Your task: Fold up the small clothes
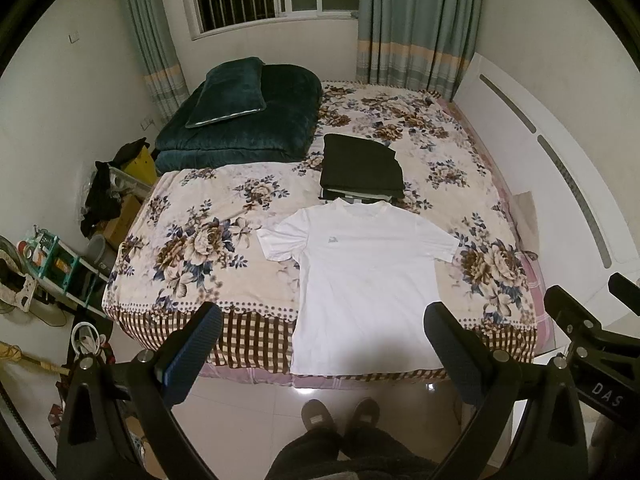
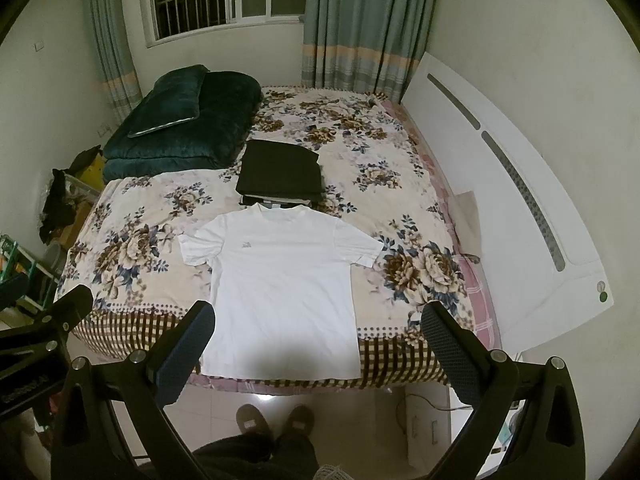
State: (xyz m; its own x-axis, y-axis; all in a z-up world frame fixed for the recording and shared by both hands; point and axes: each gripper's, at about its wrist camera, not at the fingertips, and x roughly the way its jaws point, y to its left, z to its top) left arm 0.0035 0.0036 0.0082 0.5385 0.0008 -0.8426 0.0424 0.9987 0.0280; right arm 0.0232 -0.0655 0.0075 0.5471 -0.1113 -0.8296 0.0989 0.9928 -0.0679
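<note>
One white T-shirt [image 1: 366, 280] lies spread flat, front up, on the floral bedspread [image 1: 192, 240] at the near side of the bed, collar toward the window and hem hanging just over the near edge, where the checked border of the spread drops toward the floor. Both short sleeves are laid out to the sides. A small grey mark sits on the chest; what it shows is too small to make out.

Touching the collar, farther in, is one stack of folded dark clothes [image 1: 360, 170]. Lighter layers show at the bottom of the stack, but how many pieces it holds cannot be counted. At the far left corner sits one folded dark green quilt [image 1: 248, 128] with one matching pillow [image 1: 232, 94] on top.

Bare bedspread lies on either side of the shirt, wider on the left than on the right. The white headboard [image 2: 500, 184] closes the right edge of the bed, and the left edge borders cluttered shelves and boxes that are cut off by the frame.

The left gripper [image 1: 324, 354] and the right gripper [image 2: 316, 350] both hang above the tiled floor in front of the bed, clear of the shirt. On each, the jaws stand wide apart and hold nothing. Two slippered feet [image 1: 340, 414] show below them, the legs partly cut off.
</note>
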